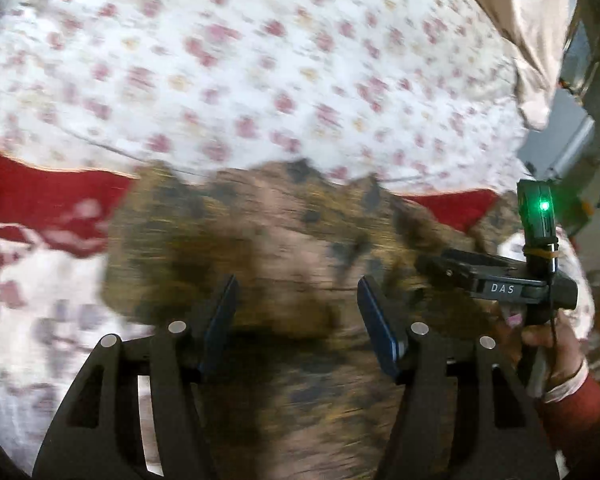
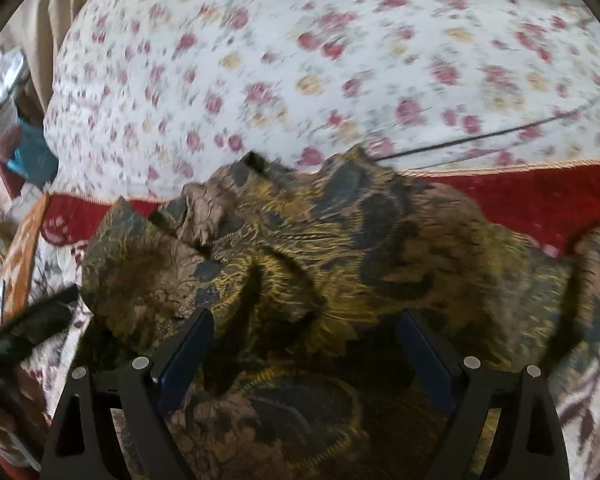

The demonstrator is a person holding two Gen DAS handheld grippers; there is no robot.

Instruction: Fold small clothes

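Observation:
A crumpled brown and olive garment (image 1: 268, 240) with yellow and dark grey patterning lies on the bed, and it fills the lower middle of the right wrist view (image 2: 340, 256) too. My left gripper (image 1: 298, 284) hovers over it with jaws apart, and its blue pads (image 1: 220, 316) press on nothing. My right gripper (image 2: 306, 316) is also open above the garment's bunched folds, with cloth below the gap but not pinched. The left view is blurred. In it the right tool's black body (image 1: 500, 286) sits at the garment's right edge, held by a hand (image 1: 552, 344).
A white sheet with pink flowers (image 1: 260, 60) covers the bed behind the garment, and a red blanket band (image 2: 540, 196) crosses under it. A beige curtain (image 1: 536, 32) hangs at the far right. Clutter (image 2: 24, 148) lies off the bed's left side.

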